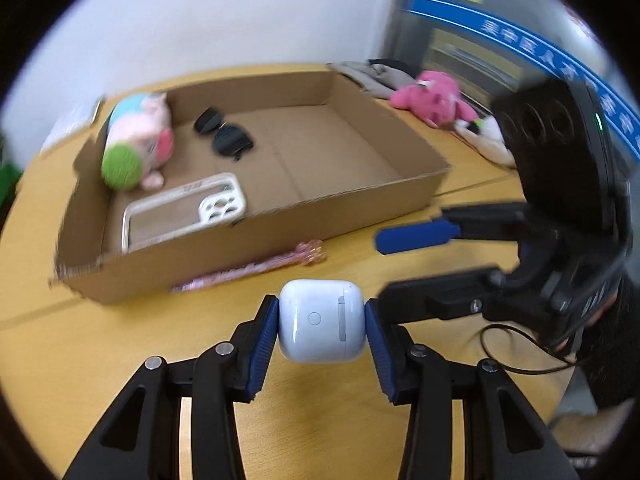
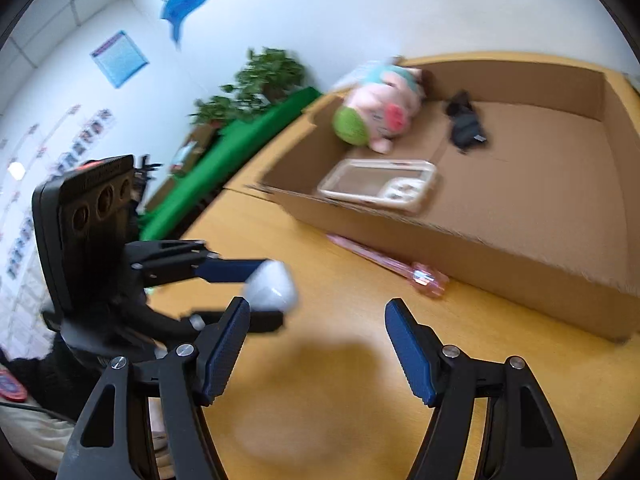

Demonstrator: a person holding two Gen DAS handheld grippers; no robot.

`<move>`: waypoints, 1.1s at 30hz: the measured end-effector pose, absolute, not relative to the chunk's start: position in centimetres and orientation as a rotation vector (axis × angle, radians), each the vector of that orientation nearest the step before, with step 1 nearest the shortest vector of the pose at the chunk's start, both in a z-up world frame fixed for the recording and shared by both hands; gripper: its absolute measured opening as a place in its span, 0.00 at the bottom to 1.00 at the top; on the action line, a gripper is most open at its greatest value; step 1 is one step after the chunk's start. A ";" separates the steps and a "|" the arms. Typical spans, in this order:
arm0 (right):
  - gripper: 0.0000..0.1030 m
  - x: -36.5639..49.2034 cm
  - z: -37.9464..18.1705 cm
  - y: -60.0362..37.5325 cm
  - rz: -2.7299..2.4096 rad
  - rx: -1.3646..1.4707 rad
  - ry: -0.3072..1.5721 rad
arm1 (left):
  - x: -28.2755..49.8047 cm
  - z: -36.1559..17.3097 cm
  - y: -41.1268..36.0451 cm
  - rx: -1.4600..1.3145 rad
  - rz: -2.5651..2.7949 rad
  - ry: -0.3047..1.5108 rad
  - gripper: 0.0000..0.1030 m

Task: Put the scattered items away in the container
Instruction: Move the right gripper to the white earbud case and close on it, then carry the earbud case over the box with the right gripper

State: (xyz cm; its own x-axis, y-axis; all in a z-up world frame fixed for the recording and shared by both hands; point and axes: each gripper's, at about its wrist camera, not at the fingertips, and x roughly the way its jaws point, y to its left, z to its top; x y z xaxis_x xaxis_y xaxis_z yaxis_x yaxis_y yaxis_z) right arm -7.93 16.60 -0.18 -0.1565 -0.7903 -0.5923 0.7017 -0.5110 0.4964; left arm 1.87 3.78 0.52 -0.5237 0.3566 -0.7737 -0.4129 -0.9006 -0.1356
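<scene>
My left gripper (image 1: 322, 322) is shut on a white earbud case (image 1: 321, 320), held above the wooden table in front of the cardboard box (image 1: 360, 208). It also shows in the right wrist view (image 2: 272, 285). The box holds a pink plush toy (image 1: 140, 140), black sunglasses (image 1: 224, 136) and a clear phone case (image 1: 184, 208). A pink pen (image 1: 256, 266) lies on the table against the box's near wall; it also shows in the right wrist view (image 2: 392, 264). My right gripper (image 2: 318, 344) is open and empty, to the right of the left one.
A second pink plush toy (image 1: 432, 96) and some cloth items (image 1: 372, 74) lie on the table beyond the box at the right. A green surface (image 2: 224, 168) and potted plants (image 2: 256, 84) stand past the table's left edge.
</scene>
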 end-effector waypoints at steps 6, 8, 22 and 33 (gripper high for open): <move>0.59 -7.8 0.5 16.1 -1.726 1.072 -0.123 | 2.9 0.9 5.7 -1.156 2.358 0.192 0.41; 0.45 -7.7 0.1 15.7 -1.670 1.097 -0.129 | 3.4 0.9 6.5 -1.135 2.334 0.235 0.41; 0.27 -8.0 2.0 14.9 -1.720 1.105 0.013 | 2.4 2.6 7.4 -1.041 2.261 0.380 0.42; 0.25 -12.7 6.3 14.1 -1.772 1.060 0.163 | -2.9 6.2 8.3 -0.936 2.242 0.511 0.42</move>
State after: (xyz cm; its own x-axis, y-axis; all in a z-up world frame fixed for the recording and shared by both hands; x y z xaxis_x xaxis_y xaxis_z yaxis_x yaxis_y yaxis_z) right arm -12.66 14.13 6.32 -0.0922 -0.6909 -0.7171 0.8100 -0.4709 0.3495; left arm -2.95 8.28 6.24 -0.5363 0.4134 -0.7358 -0.6916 -0.7150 0.1024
